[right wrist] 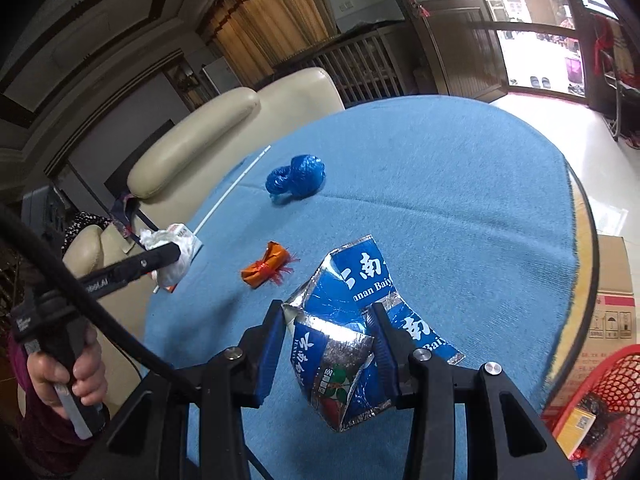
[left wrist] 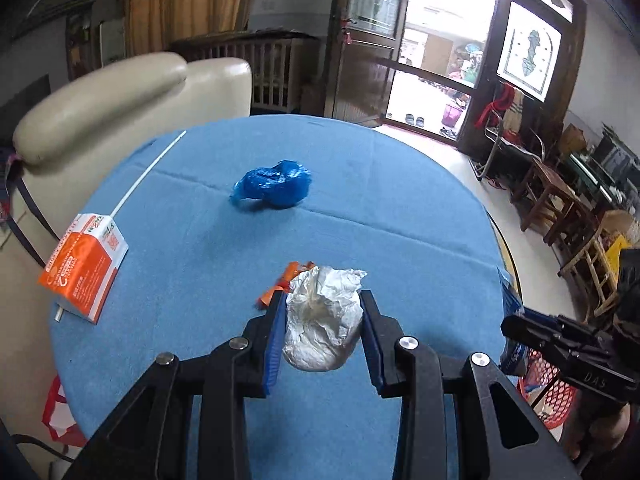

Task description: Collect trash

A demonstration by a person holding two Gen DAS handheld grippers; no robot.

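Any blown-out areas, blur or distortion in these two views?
Left wrist: doorway blown out, table edge bowed by fisheye, tissue sharp. Right wrist: doorway overexposed, dark corners, carton foil glinting, print readable.

A round table (left wrist: 360, 208) fills the middle of both views, with a sofa (left wrist: 120, 96) behind its far left edge. On the table, a bag (left wrist: 274, 184) lies far and central; a carton (left wrist: 86, 264) lies at the left edge, with a straw (left wrist: 148, 172) running from it toward the far side. A wrapper (right wrist: 264, 266) lies nearer, between carton and centre. The left gripper (left wrist: 322, 320) holds a paper wad (left wrist: 324, 316) above the near table; the right gripper (right wrist: 330, 344) holds a torn box (right wrist: 344, 336) likewise. A basket (right wrist: 600, 396) stands near right, below the table edge.
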